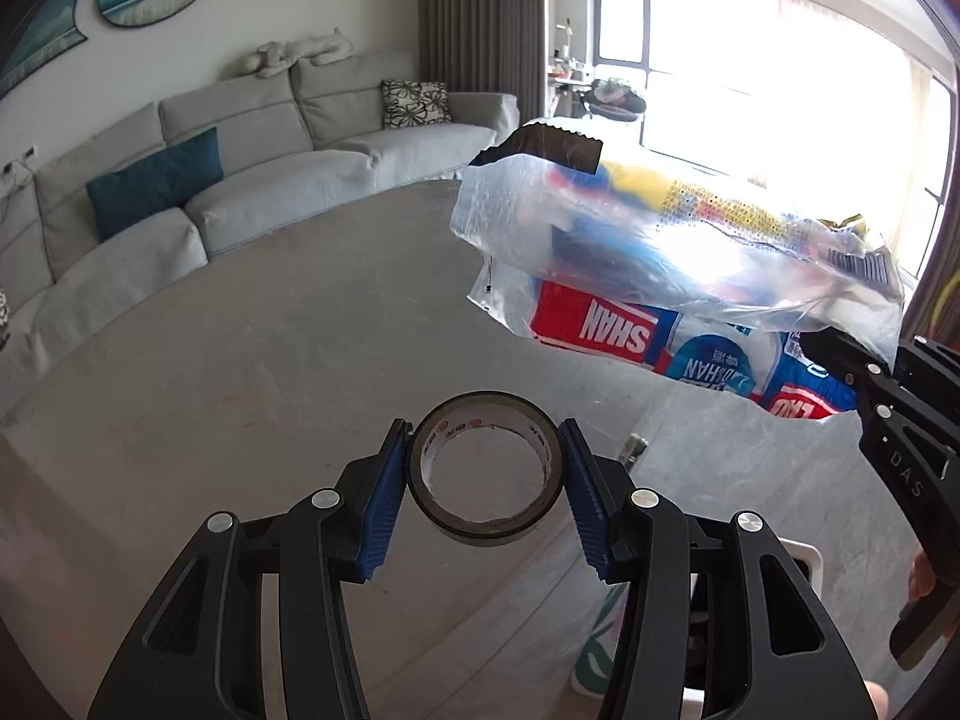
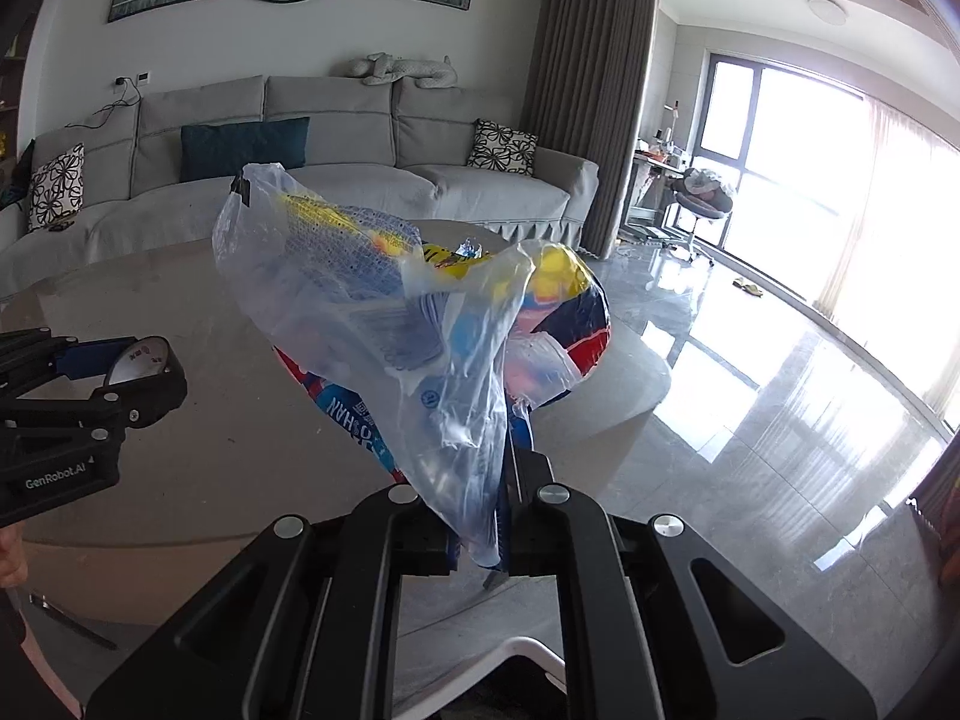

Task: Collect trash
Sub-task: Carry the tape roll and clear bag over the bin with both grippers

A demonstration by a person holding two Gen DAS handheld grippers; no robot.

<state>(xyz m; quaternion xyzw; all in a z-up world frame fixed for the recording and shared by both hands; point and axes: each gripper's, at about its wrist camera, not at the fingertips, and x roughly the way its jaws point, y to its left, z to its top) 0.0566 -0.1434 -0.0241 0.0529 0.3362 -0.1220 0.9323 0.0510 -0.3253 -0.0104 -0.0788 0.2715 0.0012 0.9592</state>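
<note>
My left gripper (image 1: 486,468) is shut on a roll of dark tape (image 1: 486,531), holding it by its sides above the grey table (image 1: 240,360). My right gripper (image 2: 480,516) is shut on the edge of a clear plastic bag (image 2: 372,324) stuffed with colourful wrappers, held up over the table. The bag (image 1: 660,252) also shows at the right in the left wrist view, with the right gripper (image 1: 840,360) pinching its lower corner. The left gripper with the tape (image 2: 141,363) shows at the left in the right wrist view.
A grey sofa (image 2: 360,138) with cushions stands behind the table. A glossy tiled floor (image 2: 780,396) and a bright window (image 2: 780,138) lie to the right. A white bin rim (image 2: 528,651) shows below the right gripper.
</note>
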